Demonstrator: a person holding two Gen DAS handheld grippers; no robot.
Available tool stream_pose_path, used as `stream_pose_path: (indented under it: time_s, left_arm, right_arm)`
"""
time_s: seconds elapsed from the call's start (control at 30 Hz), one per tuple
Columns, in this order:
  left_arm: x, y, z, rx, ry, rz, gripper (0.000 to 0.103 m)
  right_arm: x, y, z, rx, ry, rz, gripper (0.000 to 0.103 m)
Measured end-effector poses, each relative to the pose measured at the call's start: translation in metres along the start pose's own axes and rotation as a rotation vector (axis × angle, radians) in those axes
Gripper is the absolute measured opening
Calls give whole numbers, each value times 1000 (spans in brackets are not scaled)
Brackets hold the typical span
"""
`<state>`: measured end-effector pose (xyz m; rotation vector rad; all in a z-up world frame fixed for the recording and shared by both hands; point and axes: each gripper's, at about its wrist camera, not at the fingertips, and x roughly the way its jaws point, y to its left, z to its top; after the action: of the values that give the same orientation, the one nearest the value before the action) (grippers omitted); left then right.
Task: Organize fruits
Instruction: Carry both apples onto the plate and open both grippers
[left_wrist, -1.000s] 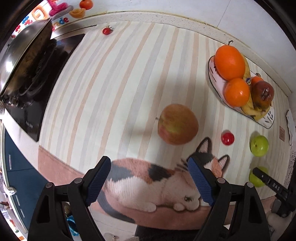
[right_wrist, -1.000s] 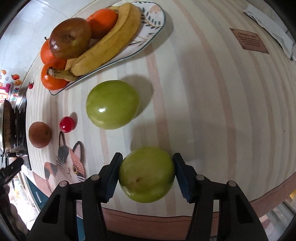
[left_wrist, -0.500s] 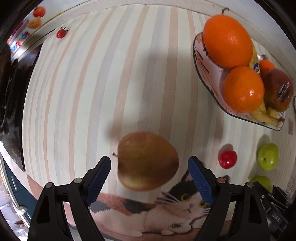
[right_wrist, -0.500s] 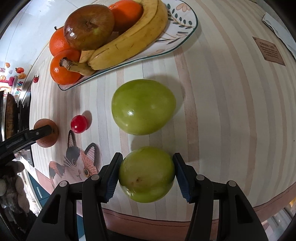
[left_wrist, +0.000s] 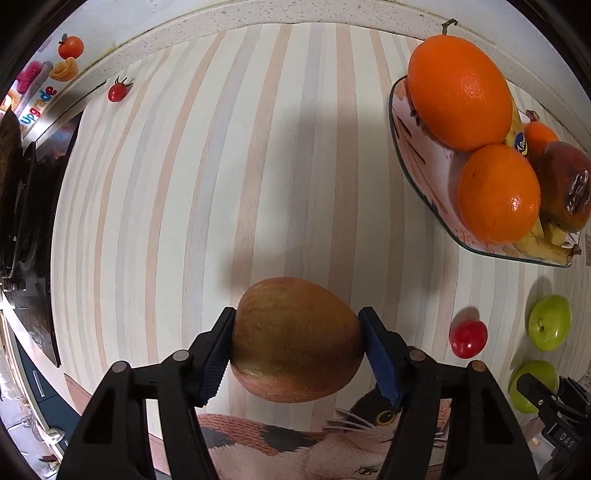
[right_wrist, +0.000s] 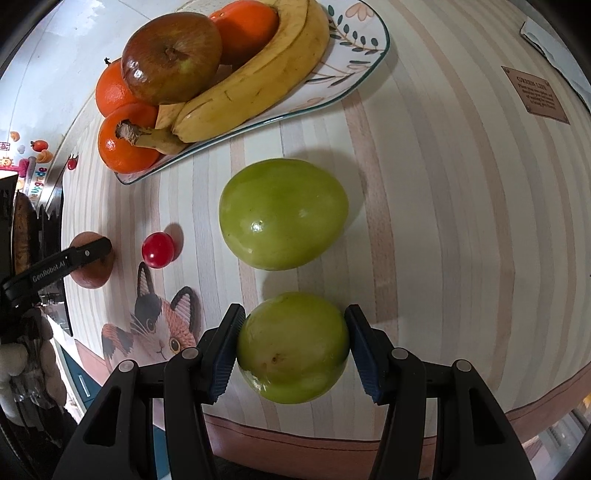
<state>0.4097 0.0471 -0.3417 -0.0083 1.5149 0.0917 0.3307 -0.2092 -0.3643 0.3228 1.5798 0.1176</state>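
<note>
- A kitchen worktop (left_wrist: 258, 147) lies under a pale striped mat printed with a calico cat (right_wrist: 155, 325); a dark stove edges it on one side and small fruit magnets dot the wall behind.
- The left gripper (left_wrist: 295, 339) has come down over the reddish-brown apple (left_wrist: 295, 339), which a second ago lay loose ahead of widely spread jaws. The jaws have just been closing, and the blue ribbed pads now press both flanks of the apple.
- By my reading this means the apple is secured and ready to be lifted toward the plate (left_wrist: 417, 173); it appears to rest on the mat yet.
- The right gripper (right_wrist: 293, 349) pinches a smooth green apple (right_wrist: 293, 349) exactly as it did before, its grip unchanged.
- A second green apple (right_wrist: 282, 214), glossy and slightly flattened, sits just beyond it, and a shiny cherry tomato (right_wrist: 157, 249) lies between the two grippers.
- The oval ceramic plate with leaf patterns carries dimpled oranges (left_wrist: 460, 92), a speckled banana (right_wrist: 251, 92) and a dark waxy apple (right_wrist: 171, 59), piled close together, leaving little bare room.
</note>
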Motion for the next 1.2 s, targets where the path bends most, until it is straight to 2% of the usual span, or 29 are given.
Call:
stream_pose_path:
  time_s: [0.23, 0.33, 0.4, 0.63, 0.73, 0.9, 1.2]
  left_arm:
    - [-9, -2, -11, -1, -21, -16, 64]
    - [-19, -3, -14, -7, -35, -52, 64]
    - [-28, -1, -12, -25, -41, -93, 64]
    - [-51, 10, 31, -188, -18, -361, 64]
    - [-49, 8, 52, -226, -18, -409, 64]
    - [-39, -7, 81, -244, -5, -439, 64]
    - [-27, -6, 82, -251, 2, -449, 64]
  right_arm:
    - [0, 3, -3, -24, -10, -8, 59]
    - [0, 2, -1, -16, -8, 4, 58]
    - [-1, 1, -2, -9, -9, 19, 58]
    - [-19, 4, 5, 3, -40, 64, 58]
    - [-29, 6, 10, 7, -61, 72, 58]
    - [-50, 4, 23, 15, -106, 68, 58]
    - [-86, -18, 71, 75, -200, 68, 59]
